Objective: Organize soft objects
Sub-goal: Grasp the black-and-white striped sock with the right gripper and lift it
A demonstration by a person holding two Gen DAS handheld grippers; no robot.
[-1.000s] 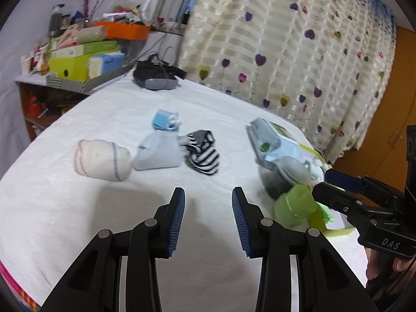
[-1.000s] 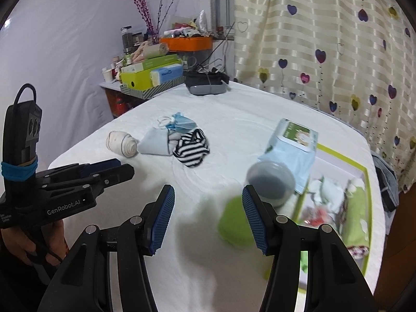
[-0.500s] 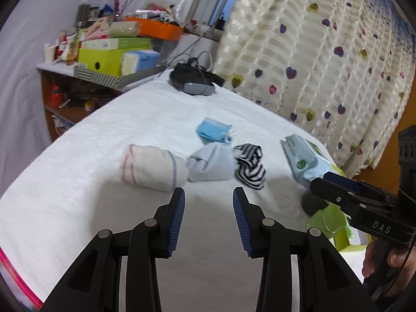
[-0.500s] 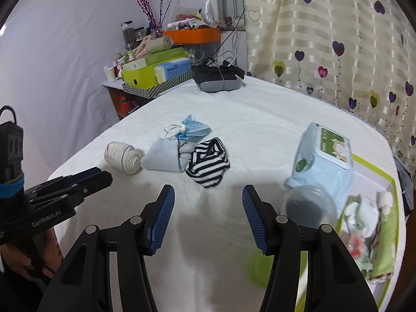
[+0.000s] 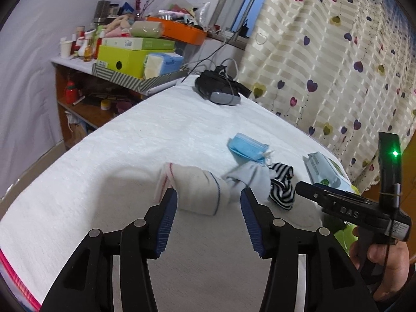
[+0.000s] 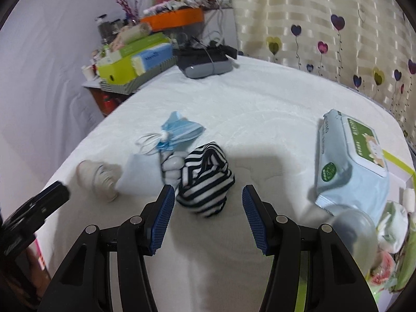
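Several soft things lie in a row on the white table (image 5: 161, 130). A rolled cream sock (image 5: 193, 191) with red and blue stripes sits just beyond my left gripper (image 5: 208, 199), whose jaws are opening, nothing pressed between them. Beside it lie a pale blue sock (image 5: 251, 179), a black-and-white striped sock ball (image 5: 282, 187) and a blue face mask (image 5: 247, 149). My right gripper (image 6: 205, 199) stands open, its fingertips on either side of the near end of the striped sock ball (image 6: 205, 182) without touching. The cream sock (image 6: 97, 179), pale blue sock (image 6: 141, 170) and mask (image 6: 179, 130) lie to its left.
A wet-wipes pack (image 6: 348, 163) lies at the right, next to a green-rimmed white box (image 6: 392, 223) holding soft items and a clear round lid (image 6: 353, 231). A dark headset (image 6: 205, 63) sits at the table's far end. A cluttered shelf (image 5: 130, 59) stands beyond the left edge.
Both grippers have come nearer to the row of socks. The left jaws have spread wider and now frame the cream sock; the right jaws now frame the striped sock ball.
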